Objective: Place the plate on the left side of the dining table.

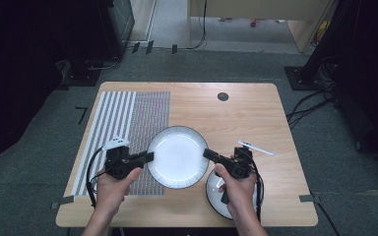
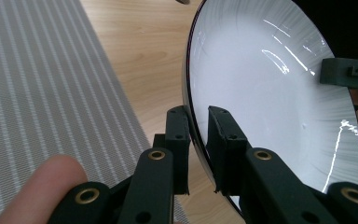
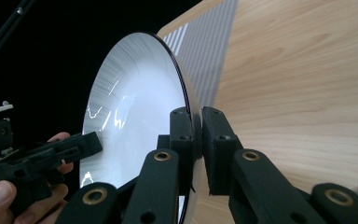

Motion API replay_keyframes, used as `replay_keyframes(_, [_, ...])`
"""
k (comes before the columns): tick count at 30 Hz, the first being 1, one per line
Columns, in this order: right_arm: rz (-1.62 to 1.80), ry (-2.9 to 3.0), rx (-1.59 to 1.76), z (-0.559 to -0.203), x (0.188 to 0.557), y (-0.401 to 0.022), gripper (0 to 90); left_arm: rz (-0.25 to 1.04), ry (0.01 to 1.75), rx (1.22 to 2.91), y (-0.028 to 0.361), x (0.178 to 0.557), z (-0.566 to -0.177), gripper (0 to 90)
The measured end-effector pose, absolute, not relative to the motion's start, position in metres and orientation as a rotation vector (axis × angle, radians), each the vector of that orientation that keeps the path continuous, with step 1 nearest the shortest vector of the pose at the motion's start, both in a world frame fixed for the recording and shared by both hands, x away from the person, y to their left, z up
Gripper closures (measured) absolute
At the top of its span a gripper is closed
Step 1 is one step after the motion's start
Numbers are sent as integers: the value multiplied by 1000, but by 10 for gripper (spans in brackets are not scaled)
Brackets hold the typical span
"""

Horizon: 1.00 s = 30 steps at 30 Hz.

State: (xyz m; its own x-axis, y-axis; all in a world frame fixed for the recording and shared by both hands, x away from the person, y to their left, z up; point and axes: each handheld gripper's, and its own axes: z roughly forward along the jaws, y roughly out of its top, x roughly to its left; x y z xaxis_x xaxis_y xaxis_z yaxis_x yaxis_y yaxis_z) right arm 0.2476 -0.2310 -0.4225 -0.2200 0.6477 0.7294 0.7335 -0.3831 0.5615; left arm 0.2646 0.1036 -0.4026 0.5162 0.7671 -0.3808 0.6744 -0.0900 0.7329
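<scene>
A white plate with a thin dark rim (image 1: pixel 177 156) is held over the middle of the wooden table (image 1: pixel 246 113), clamped from both sides. My left gripper (image 1: pixel 150 157) is shut on its left rim. In the left gripper view the two jaws (image 2: pixel 196 130) pinch the plate's edge (image 2: pixel 270 93). My right gripper (image 1: pixel 207 154) is shut on the opposite rim. In the right gripper view its jaws (image 3: pixel 199 130) squeeze the plate's edge (image 3: pixel 135 107), and the left gripper (image 3: pixel 74 147) shows across the plate.
A second white plate (image 1: pixel 214 192) lies near the table's front edge, partly under the right hand. A grey striped placemat (image 1: pixel 123 123) covers the table's left part. A white pen-like stick (image 1: pixel 257 147) lies right of the grippers. A dark round cap (image 1: pixel 223 96) sits at the back.
</scene>
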Motion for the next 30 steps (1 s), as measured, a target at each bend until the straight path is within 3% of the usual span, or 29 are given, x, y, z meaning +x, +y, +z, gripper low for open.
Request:
replay_keyframes(15, [-1613, -1718, -1848, -423, 300, -148, 841, 183, 1346, 1767, 186, 289, -398, 794])
replay_keyframes(30, [-1541, -1648, -1912, -446, 336, -84, 847, 190, 1487, 1725, 236, 333, -415, 815])
